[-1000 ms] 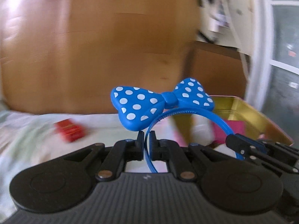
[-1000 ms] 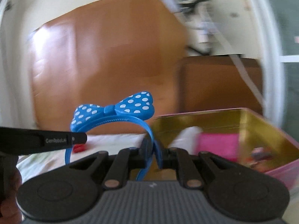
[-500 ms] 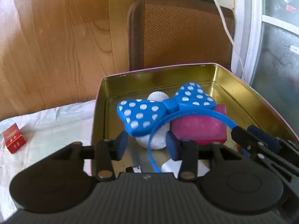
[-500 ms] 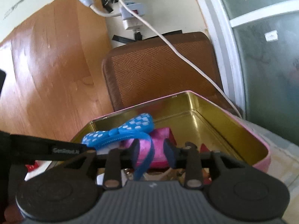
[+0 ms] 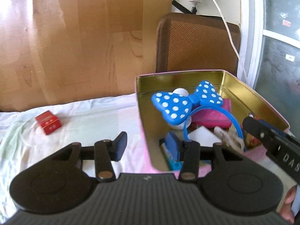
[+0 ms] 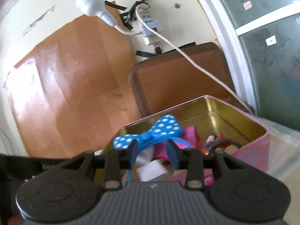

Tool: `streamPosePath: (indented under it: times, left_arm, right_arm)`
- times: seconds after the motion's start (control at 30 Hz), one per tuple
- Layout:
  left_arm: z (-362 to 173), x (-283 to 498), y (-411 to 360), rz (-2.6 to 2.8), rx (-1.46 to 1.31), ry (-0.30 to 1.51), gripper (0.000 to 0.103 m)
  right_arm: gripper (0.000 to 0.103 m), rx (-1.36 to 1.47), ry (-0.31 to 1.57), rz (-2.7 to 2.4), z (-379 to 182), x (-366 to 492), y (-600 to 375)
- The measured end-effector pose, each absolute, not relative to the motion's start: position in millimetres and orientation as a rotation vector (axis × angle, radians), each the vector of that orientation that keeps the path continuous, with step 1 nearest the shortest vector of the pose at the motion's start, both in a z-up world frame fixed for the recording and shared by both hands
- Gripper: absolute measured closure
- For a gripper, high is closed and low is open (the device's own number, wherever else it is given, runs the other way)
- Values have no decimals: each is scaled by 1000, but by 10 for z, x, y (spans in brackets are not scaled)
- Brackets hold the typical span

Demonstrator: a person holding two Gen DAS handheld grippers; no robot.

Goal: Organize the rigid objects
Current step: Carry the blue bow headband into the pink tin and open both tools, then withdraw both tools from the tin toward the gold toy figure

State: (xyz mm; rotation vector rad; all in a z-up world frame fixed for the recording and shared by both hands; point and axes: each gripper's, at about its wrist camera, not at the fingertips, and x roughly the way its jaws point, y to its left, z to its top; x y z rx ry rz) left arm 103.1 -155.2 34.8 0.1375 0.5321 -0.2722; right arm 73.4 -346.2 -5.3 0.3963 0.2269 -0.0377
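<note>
Your left tool point(image 5: 148, 144) stands spread wide and grasping nothing, and your right tool point(image 6: 153, 154) is likewise released, its fingers parted around empty air. At about 1 o'clock from the left tool, the blue polka-dot headband point(image 5: 187, 103) lies inside the pink tin point(image 5: 142, 131), resting on a magenta box point(image 5: 211, 118) and other small items, so this placement looks finished. A red box point(image 5: 48, 122) sits on the white cloth point(image 5: 90, 120) at 10 o'clock, well apart from the tin; it seems the likely next pick, calling for a leftward reach with the left tool. Items beneath the headband are too jumbled to identify, and the tin's near wall hides its floor.
</note>
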Motion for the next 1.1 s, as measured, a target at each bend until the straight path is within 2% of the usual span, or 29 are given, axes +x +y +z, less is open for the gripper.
streamPosePath:
  times: [0.7, 0.87, 1.1]
  left_arm:
    - [269, 542, -1008, -275, 100, 473, 53]
    - [209, 468, -956, -269, 108, 464, 48]
    - [160, 410, -873, -260, 120, 458, 47]
  right_arm:
    - [69, 372, 248, 46, 100, 265, -2883]
    - [69, 369, 267, 53, 55, 207, -2807]
    - [67, 367, 269, 59, 62, 159, -2733]
